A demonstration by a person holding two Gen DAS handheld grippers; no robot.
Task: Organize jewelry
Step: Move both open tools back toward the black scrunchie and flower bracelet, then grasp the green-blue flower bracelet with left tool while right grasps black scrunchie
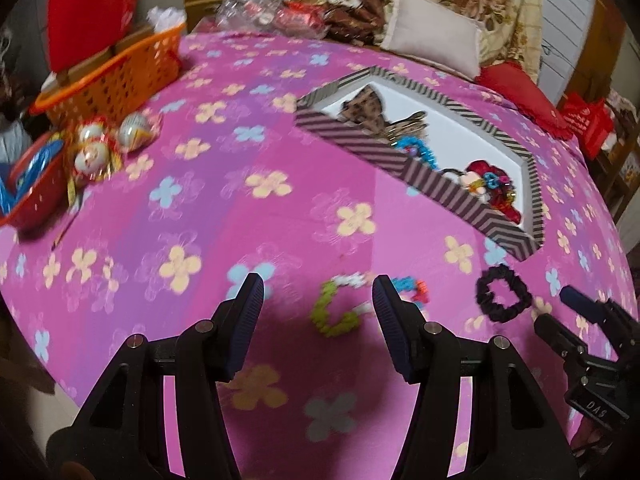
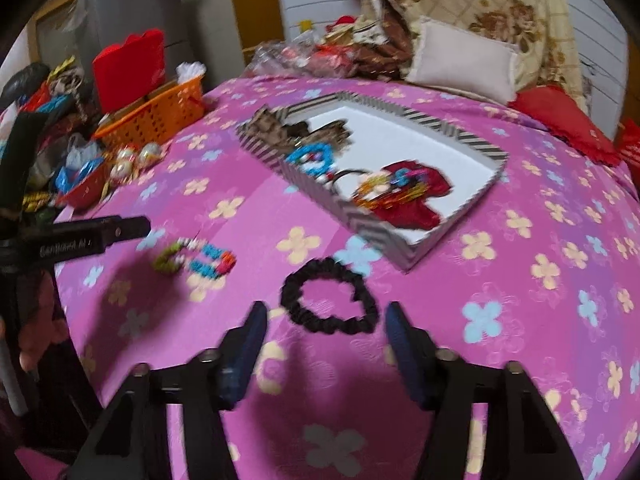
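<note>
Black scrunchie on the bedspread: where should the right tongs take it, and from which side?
Probably from above, on the near arc of the black scrunchie. It lies flat as an open ring on the pink bedspread, just ahead of the open right tongs, so one finger can drop inside the loop and one outside, pinching the soft band across its width.
</note>
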